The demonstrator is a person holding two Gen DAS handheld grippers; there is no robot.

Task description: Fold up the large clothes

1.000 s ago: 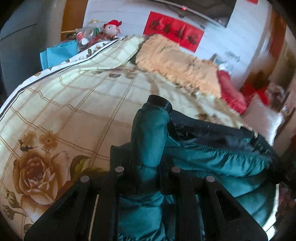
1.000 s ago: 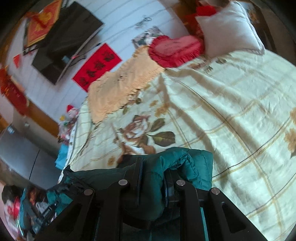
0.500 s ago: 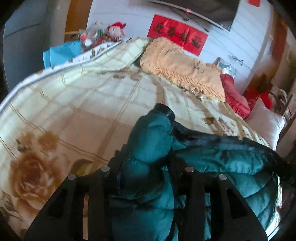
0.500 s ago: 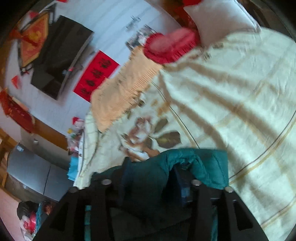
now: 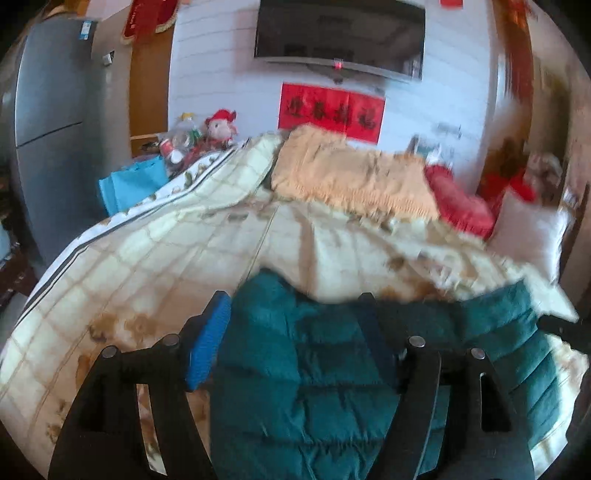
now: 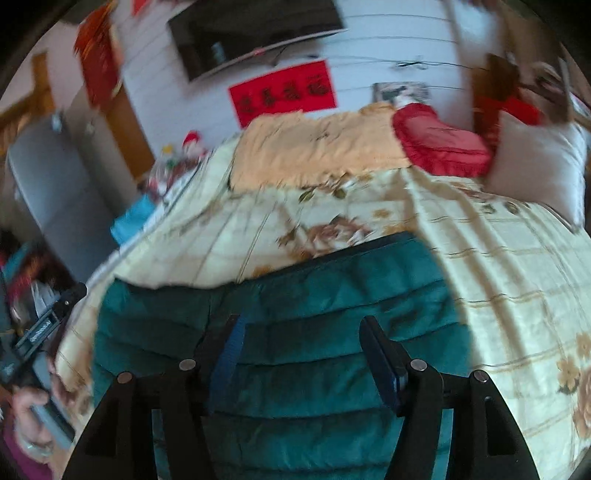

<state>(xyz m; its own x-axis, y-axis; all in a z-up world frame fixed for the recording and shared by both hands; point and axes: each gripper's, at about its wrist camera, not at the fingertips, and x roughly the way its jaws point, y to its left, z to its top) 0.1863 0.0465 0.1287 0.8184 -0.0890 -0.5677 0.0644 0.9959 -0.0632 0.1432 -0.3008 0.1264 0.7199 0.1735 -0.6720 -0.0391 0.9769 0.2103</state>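
Note:
A dark teal quilted puffer jacket lies flat on the floral cream bedspread. It also shows in the right wrist view, spread wide under the gripper. My left gripper is open, its blue-padded fingers spread over the jacket's left part and holding nothing. My right gripper is open too, fingers apart over the jacket's middle. The other gripper's black body shows at the left edge of the right wrist view.
An orange fringed blanket, a red cushion and a white pillow lie at the head of the bed. A grey fridge, blue bag and plush toy stand left. A TV hangs on the wall.
Both grippers have let go of the bunched jacket folds and opened wide. The jacket now lies flat on the bed. Both views have tilted up toward the wall.

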